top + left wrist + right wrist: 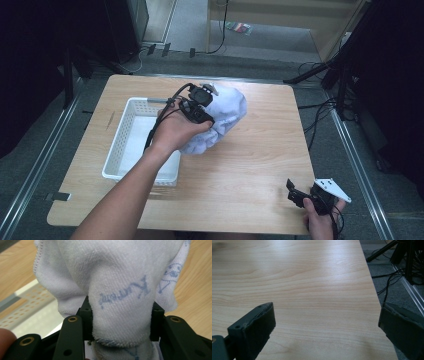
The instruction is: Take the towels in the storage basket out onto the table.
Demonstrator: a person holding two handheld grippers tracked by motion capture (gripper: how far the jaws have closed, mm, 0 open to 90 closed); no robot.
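Note:
A bunched white towel (224, 116) with blue printed marks hangs just right of the white basket (120, 139), above the table. My left gripper (205, 111) is shut on it. In the left gripper view both black jaws squeeze a thick fold of the towel (120, 290) between them, and the basket's perforated rim (27, 302) lies below at the left. My right gripper (296, 194) rests near the table's front right corner. Its two fingers (254, 327) stand wide apart, open, with bare wood between them.
The wooden table (260, 165) ends close to the right gripper, where its right edge (372, 285) drops to grey floor with cables and stand legs (397, 255). The basket holds nothing that I can see.

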